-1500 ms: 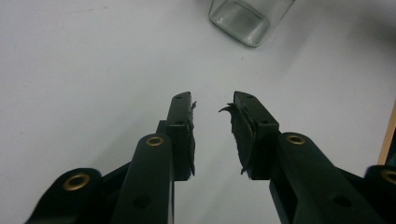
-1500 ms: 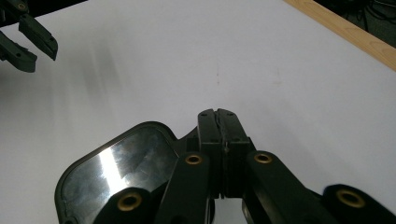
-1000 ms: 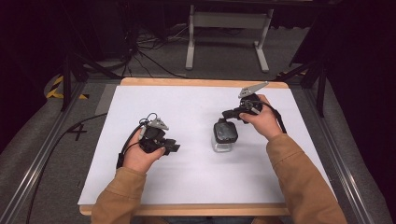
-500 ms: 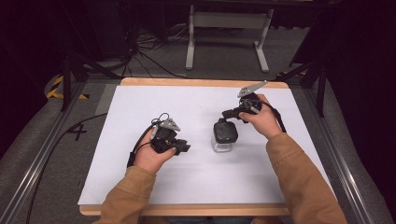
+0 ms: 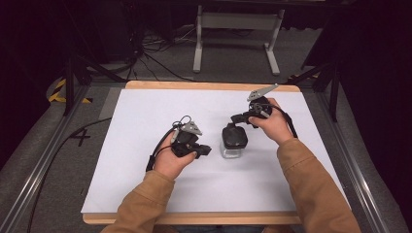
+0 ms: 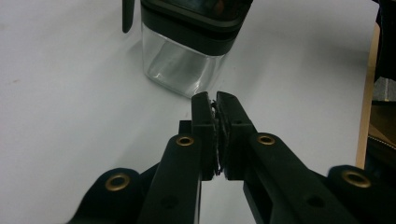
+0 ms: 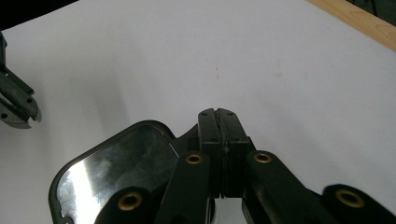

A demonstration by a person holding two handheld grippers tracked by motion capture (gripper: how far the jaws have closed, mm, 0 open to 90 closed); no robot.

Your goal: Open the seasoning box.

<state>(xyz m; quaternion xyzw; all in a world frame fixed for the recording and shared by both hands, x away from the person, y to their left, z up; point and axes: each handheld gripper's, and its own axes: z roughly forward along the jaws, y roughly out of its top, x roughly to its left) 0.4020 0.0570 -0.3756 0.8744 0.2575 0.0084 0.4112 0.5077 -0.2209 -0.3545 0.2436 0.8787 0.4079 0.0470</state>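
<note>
Clear jar [image 5: 233, 143] upright on white desk [image 5: 145, 121], black lid up, no readable label. Left hand-held gripper [image 6: 214, 100] clenched, empty, near jar; right hand-held gripper [image 7: 217, 113] clenched, empty, beside lid.

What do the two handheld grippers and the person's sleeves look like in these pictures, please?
Both sleeves are tan-brown, reaching the wrists. The left gripper and right gripper are black, each topped by a grey three-cornered plate and trailing a black cable. In the gripper views, each pair of jaws is flat-faced black plastic on angled arms with brass-coloured rivets.
</note>
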